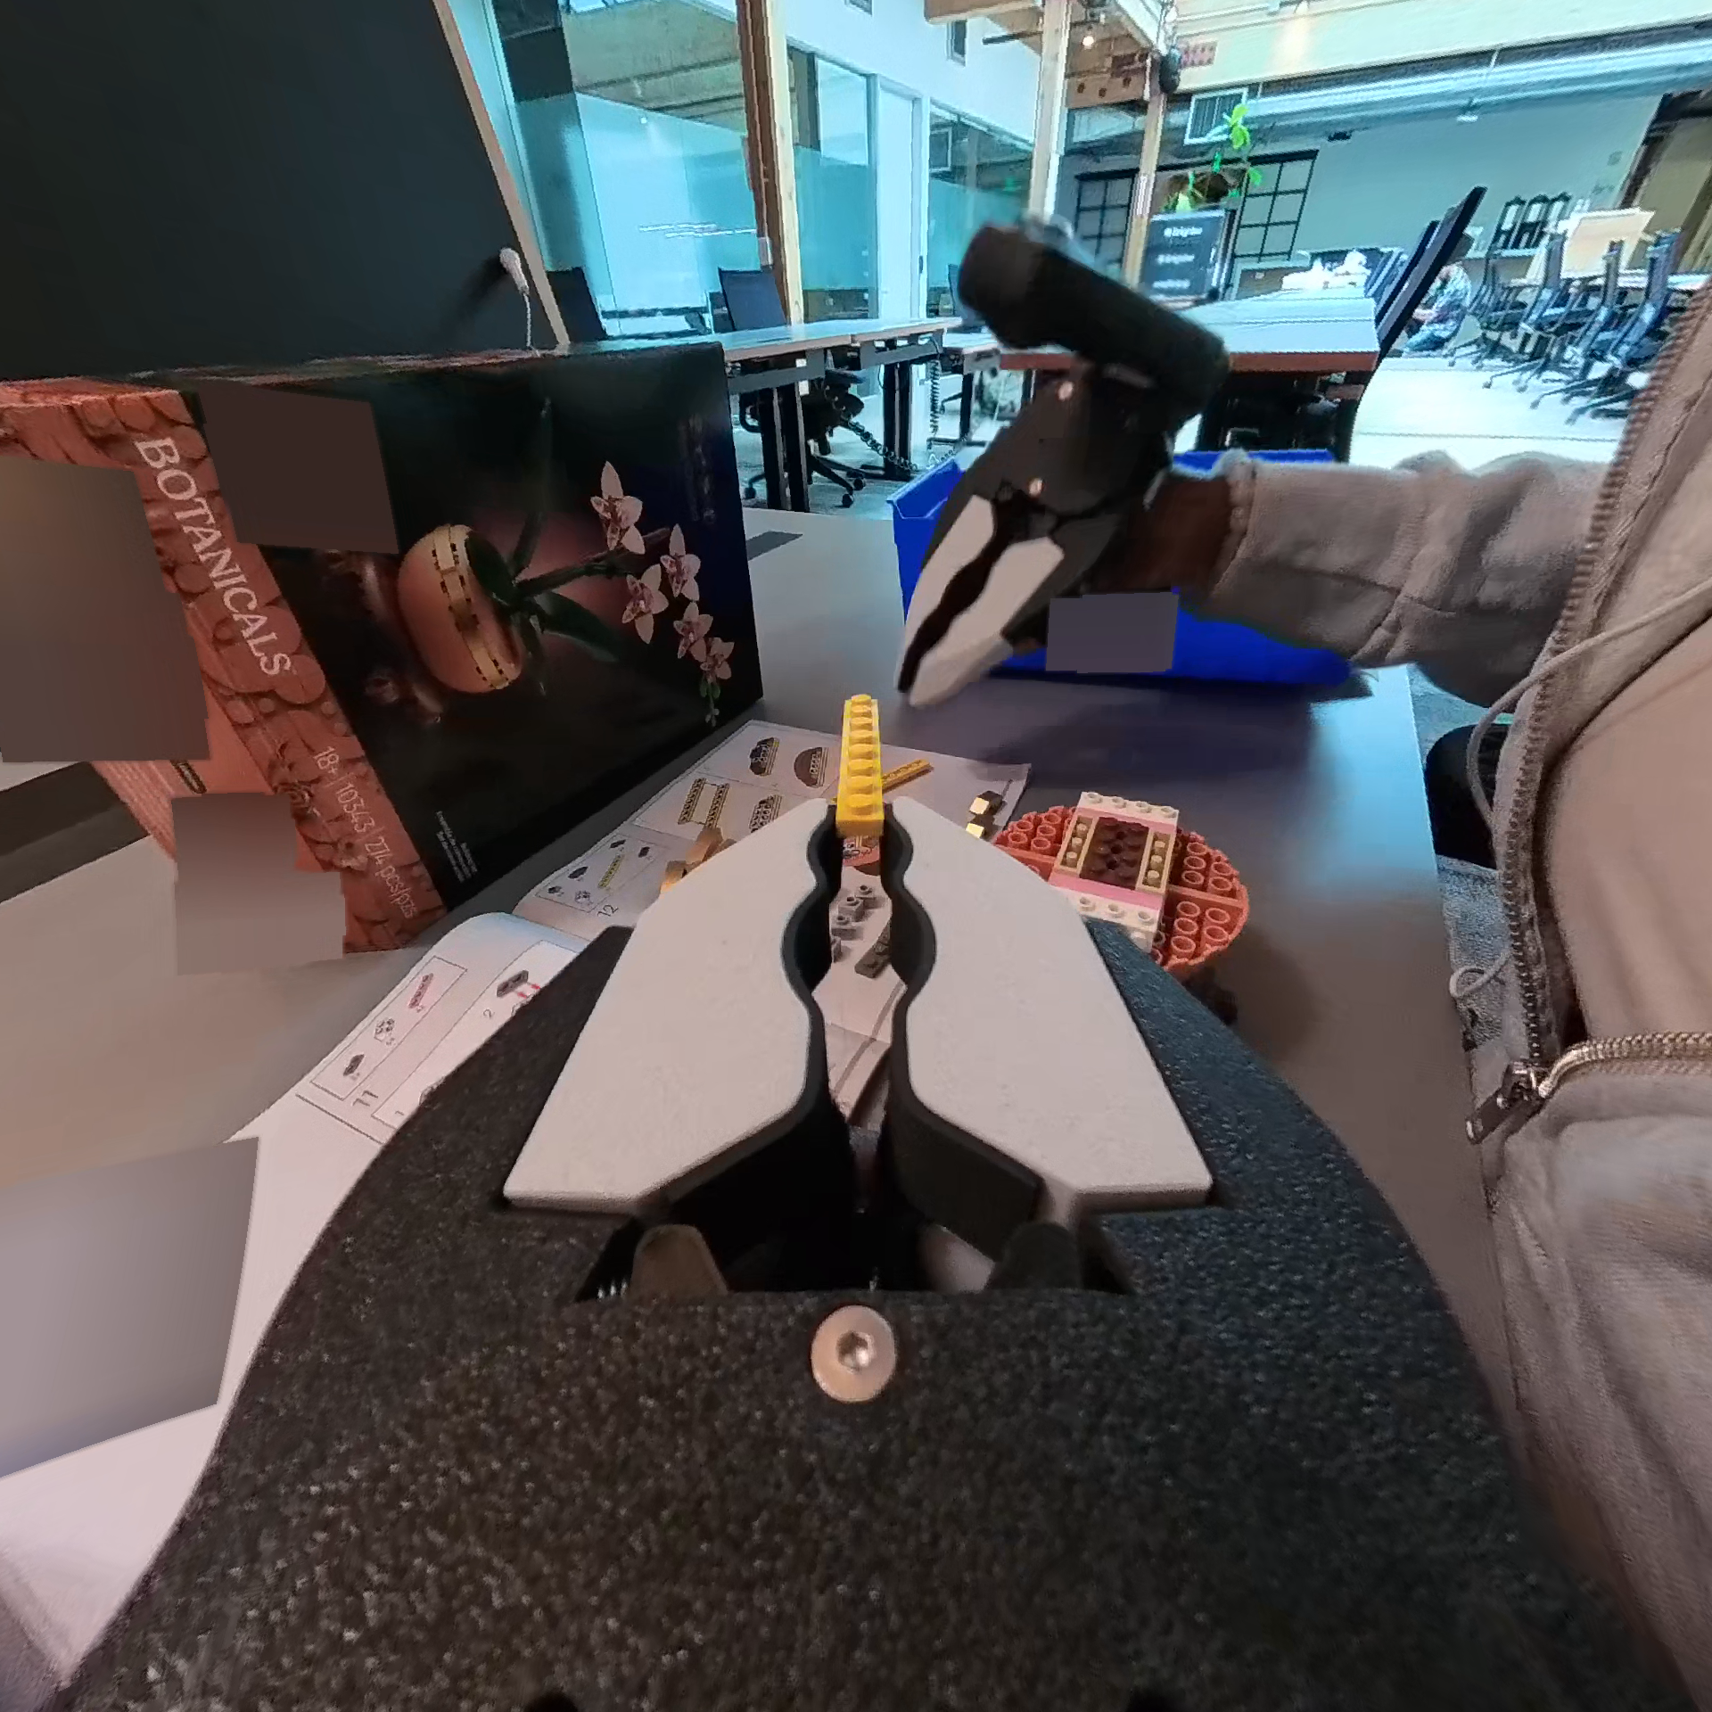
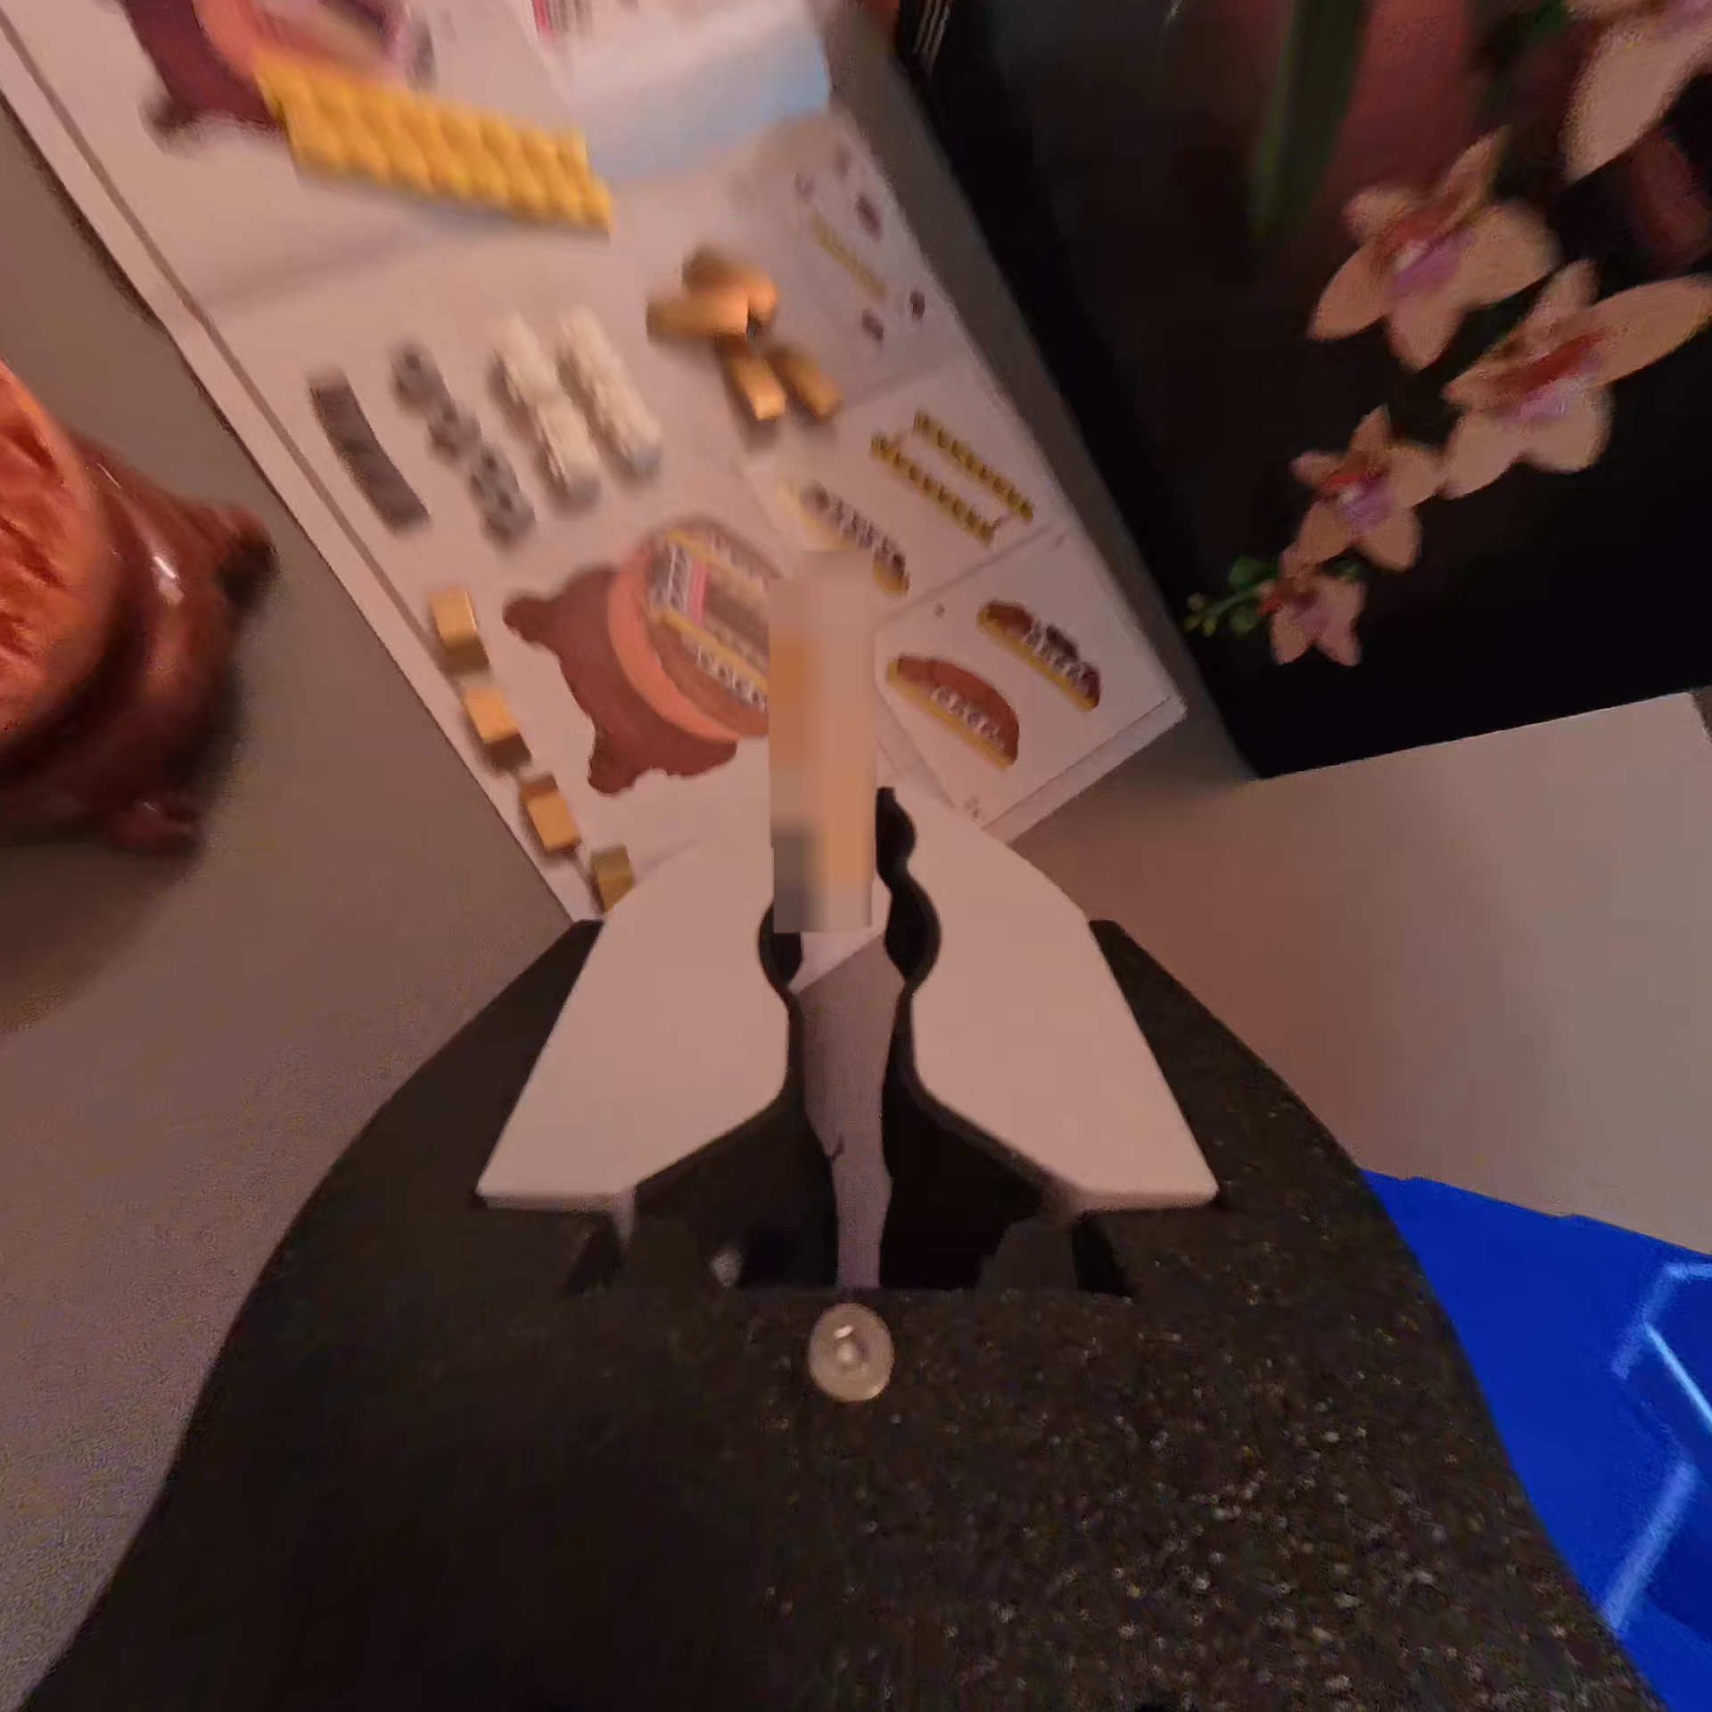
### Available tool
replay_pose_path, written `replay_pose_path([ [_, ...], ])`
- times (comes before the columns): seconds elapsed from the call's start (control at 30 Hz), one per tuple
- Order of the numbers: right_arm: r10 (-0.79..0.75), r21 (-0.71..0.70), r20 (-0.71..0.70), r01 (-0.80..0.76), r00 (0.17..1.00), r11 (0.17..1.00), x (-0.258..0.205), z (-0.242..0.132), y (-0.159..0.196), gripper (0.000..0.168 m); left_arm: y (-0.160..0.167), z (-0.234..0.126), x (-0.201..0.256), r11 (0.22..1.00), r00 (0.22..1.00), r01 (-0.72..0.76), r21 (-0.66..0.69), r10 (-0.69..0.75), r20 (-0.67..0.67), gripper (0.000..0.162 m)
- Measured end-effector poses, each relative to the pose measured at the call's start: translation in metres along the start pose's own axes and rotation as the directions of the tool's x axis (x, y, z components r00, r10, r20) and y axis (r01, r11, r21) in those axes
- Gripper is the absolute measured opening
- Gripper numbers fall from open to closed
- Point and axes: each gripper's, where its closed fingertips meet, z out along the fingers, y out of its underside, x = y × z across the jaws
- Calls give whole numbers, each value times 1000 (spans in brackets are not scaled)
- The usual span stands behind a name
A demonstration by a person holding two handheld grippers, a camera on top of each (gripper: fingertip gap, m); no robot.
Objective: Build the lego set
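Observation:
My left gripper (image 1: 862, 815) is shut on one end of a long yellow brick (image 1: 859, 750) and holds it level above the instruction booklet (image 1: 639, 843). The brick also shows blurred in the right wrist view (image 2: 435, 148). My right gripper (image 1: 917, 690) hangs tip-down over the booklet's far edge, jaws together, with nothing seen in them. In the right wrist view a patch hides its tips (image 2: 834, 824). A thin yellow plate (image 1: 903, 774) lies just below it. The partial build (image 1: 1121, 862), a round salmon base with pink, tan and brown bricks, stands to the right.
The set's box (image 1: 463, 602) stands at the left, against the booklet (image 2: 648, 463). Gold pieces (image 2: 741, 333), grey pieces (image 2: 463, 445) and white pieces (image 2: 574, 398) lie on the booklet. A blue bin (image 1: 1204, 648) is behind the right gripper. A person's grey sleeve (image 1: 1390, 556) fills the right side. The left gripper's tips are roughly 20 cm from the right gripper's.

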Motion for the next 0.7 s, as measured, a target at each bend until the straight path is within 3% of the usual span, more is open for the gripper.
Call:
replay_pose_path([
  [0.07, -33, -57, 25, 35, 999, 998, -11, 12, 14, 18, 0, -3, 0, 1000, 1000, -4, 2, 4, 10, 7],
  [0.2, -115, -69, -70, 111, 991, 991, -4, 19, 21, 14, -1, -7, 0, 1000, 1000, -15, -3, 15, 24, 7],
  [0.4, -65, -64, 0, 65, 998, 996, -5, 27, 24, 1, -1, -7, -2, 1000, 1000, -10, 3, 10, 24, 7],
  [0.57, 174, 16, 168, -179, 970, 984, -8, 21, 6, 0, -2, -6, 0, 1000, 1000, -11, 19, 11, 6, 7],
  [0.7, 238, 103, 262, -273, 935, 956, -6, 3, -24, 0, -4, -10, 9, 998, 998, -43, 40, 45, -41, 7],
])
